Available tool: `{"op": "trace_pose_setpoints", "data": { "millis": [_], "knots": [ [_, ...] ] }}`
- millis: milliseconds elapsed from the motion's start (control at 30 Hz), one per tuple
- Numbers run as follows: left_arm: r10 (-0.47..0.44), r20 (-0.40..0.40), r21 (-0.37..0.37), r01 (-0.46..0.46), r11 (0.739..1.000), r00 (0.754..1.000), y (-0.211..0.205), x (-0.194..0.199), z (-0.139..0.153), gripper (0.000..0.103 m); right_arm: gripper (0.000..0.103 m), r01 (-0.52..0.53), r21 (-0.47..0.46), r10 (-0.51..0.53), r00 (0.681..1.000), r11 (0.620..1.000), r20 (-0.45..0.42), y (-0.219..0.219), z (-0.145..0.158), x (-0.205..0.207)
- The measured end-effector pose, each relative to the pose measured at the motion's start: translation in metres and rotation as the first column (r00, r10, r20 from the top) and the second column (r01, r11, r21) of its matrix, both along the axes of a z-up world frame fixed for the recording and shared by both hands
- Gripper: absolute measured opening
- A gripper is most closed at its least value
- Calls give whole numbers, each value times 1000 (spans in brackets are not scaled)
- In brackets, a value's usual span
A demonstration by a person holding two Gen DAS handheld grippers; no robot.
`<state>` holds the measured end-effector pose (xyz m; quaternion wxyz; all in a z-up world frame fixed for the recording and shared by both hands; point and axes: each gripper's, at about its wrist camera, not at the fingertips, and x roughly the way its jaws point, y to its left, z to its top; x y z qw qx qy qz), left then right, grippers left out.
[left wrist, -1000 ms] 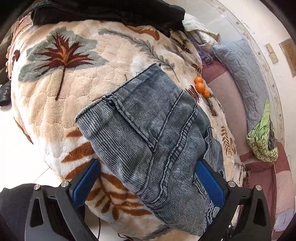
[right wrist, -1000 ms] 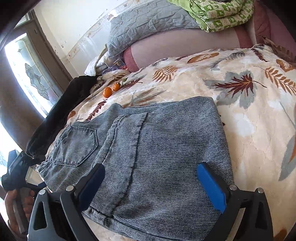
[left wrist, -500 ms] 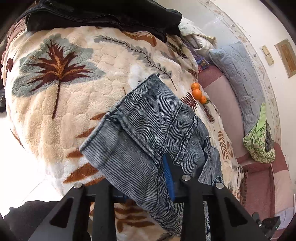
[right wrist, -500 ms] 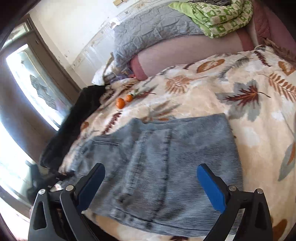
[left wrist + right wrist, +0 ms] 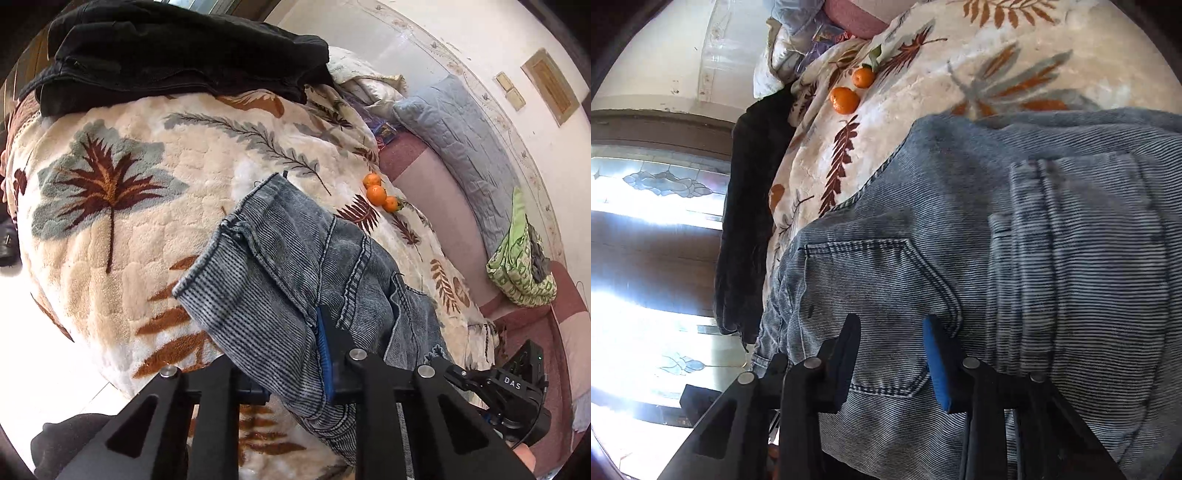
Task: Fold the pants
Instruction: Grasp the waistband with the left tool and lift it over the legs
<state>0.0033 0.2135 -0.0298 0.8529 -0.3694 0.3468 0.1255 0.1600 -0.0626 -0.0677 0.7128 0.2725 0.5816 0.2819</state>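
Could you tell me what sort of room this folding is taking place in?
Most likely a home bedroom: the jeans lie on a bed covered by a plush leaf-print blanket, with a quilted grey pillow against the wall and a stained-glass window beside it.

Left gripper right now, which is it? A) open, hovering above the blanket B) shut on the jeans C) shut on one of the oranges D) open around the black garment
B: in the left wrist view the left gripper is closed with the jeans fabric pinched between its fingers, denim draping over one of them.
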Motion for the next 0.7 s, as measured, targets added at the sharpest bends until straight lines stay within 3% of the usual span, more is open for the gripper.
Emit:
{"op": "trace_pose_setpoints", "data": {
  "millis": [67, 233, 300, 400, 567, 633, 700],
  "knots": [
    [-8, 19, 51, 7, 999, 1000, -8, -1, 12, 19, 39, 31, 50, -33, 998, 998, 45, -24, 11, -8],
    [-64, 75, 222, 46, 974, 995, -49, 4, 55, 16, 39, 133, 37, -137, 979, 990, 148, -97, 25, -34],
    [-113, 96, 307, 78, 948, 989, -76, 7, 74, 16, 39, 179, 33, -182, 967, 983, 176, -127, 26, -45],
    [-216, 123, 446, 140, 884, 969, -128, 14, 102, 15, 39, 246, 64, -254, 942, 967, 219, -171, 30, -61],
    [-445, 93, 653, 283, 702, 891, -240, 19, 118, 15, 39, 359, 138, -383, 889, 923, 249, -232, 24, -80],
    [-531, 5, 708, 372, 601, 847, -288, 23, 101, 15, 39, 406, 170, -437, 868, 898, 236, -256, 19, -87],
    [-602, -171, 707, 523, 476, 780, -333, 35, 57, 17, 39, 456, 190, -490, 844, 870, 219, -277, 10, -93]
  ]
}}
